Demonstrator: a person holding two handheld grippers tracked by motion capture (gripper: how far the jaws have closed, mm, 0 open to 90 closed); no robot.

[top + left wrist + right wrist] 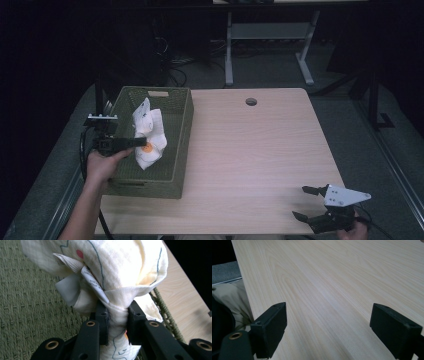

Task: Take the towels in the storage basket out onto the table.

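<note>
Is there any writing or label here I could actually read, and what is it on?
Care tag on the white cloth pinched in the left gripper: small printed lines, too blurred to read.
Cloth print: drawn lines and coloured spots, no words.
Basket, table, right gripper: no text.

Left tool (142,142) apparently pinching white cloth (148,139) over green basket (183,145), right tool (305,202) spread above table (250,150)
</note>
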